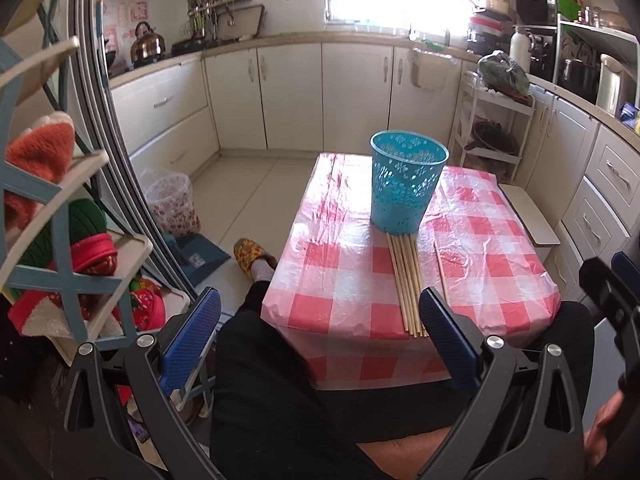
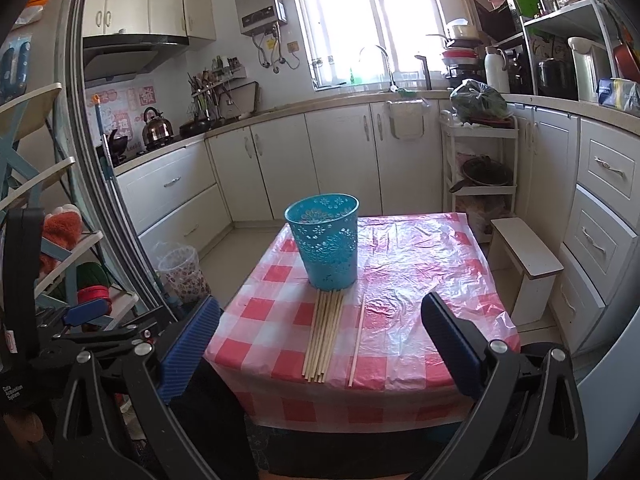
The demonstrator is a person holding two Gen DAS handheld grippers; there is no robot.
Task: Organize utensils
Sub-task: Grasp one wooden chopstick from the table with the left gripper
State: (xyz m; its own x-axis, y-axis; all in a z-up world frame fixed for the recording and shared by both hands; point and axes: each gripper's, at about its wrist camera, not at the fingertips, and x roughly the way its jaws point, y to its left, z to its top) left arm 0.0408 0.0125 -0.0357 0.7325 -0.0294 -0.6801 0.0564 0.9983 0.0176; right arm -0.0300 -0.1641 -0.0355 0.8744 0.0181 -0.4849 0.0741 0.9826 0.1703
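From the left wrist view, the left tongs [image 1: 320, 332] stand wide apart with nothing between them, held back from the near edge of the counter [image 1: 500, 256] under its red-checked cloth. A bundle of chopsticks [image 1: 406, 284] lies flat on the cloth, its far ends touching the foot of the upright blue basket [image 1: 406, 184]; a single chopstick [image 1: 441, 270] lies just to the right, apart from the bundle (a person's dark-trousered leg [image 1: 280, 380] sits below).

From the right wrist view, the right tongs [image 2: 320, 340] are also spread, empty, short of the counter's edge, and the left tongs show at the left border.
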